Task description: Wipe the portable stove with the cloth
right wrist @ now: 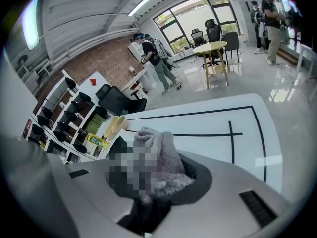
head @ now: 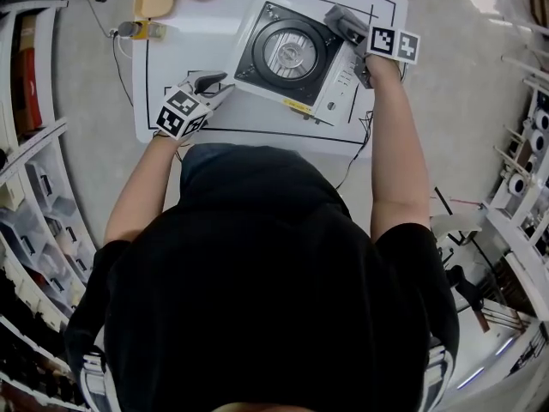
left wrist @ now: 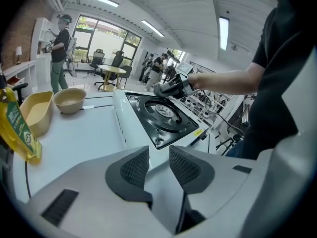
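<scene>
near: one left gripper point(left wrist: 158, 163), jaws spread with nothing between them, the near-left corner of the one stove point(head: 292, 51) just ahead of and right of its tips. middle: that stove sits skewed on the table point(head: 171, 58), its long axis running from far-left to near-right, and one right gripper point(head: 350, 29), jaws pinching the one cloth point(right wrist: 161, 155), hangs at the far-right corner, so i judge my right hand leads the wipe. far: one bowl point(left wrist: 69, 100), one tray point(left wrist: 37, 113), one pouch point(left wrist: 17, 128), well apart from the stove.
</scene>
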### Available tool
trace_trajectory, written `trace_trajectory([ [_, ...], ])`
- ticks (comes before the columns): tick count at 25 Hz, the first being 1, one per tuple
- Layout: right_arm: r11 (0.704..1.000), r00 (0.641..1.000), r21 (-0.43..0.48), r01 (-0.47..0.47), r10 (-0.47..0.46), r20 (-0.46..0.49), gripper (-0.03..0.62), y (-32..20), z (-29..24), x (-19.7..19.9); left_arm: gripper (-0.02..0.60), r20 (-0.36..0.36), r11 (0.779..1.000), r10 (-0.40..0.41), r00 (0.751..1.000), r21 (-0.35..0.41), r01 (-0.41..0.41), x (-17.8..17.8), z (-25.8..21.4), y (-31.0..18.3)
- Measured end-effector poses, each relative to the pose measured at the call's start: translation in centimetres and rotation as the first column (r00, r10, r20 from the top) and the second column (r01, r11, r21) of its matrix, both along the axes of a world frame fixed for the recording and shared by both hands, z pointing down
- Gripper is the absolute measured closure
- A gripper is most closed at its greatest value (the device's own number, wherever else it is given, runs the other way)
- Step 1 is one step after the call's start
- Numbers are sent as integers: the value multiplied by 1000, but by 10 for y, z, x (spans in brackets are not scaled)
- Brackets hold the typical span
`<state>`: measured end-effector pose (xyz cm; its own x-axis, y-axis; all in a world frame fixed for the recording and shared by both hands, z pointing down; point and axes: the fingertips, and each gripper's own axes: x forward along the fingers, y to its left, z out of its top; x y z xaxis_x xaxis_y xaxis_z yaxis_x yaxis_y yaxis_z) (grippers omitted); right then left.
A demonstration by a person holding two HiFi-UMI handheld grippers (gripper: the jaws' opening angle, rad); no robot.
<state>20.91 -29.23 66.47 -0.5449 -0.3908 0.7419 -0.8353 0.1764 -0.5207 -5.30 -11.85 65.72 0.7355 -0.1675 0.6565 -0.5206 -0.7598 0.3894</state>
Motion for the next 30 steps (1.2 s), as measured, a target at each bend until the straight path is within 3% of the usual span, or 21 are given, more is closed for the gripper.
trace_trajectory([
  [17,1000,990,18,-13,15,-143,474,36,-7,61,453,19,1000,-10,1000,13,10,-1,-1,0],
  [21,998,970,60,20,-5,-241,475,42,-11,73,453,21,1000,-13,1000,18,13,-1,-1,0],
  [23,989,935,108,106,-62,-349,476,46,-15,72,453,22,1000,-13,1000,22,13,0,-1,2],
  [25,962,867,142,233,-139,-478,476,52,-18,65,453,23,1000,-13,1000,25,12,0,-1,3],
  [30,835,617,116,539,-297,-729,477,74,-25,44,453,28,999,-17,999,31,16,0,-2,4],
])
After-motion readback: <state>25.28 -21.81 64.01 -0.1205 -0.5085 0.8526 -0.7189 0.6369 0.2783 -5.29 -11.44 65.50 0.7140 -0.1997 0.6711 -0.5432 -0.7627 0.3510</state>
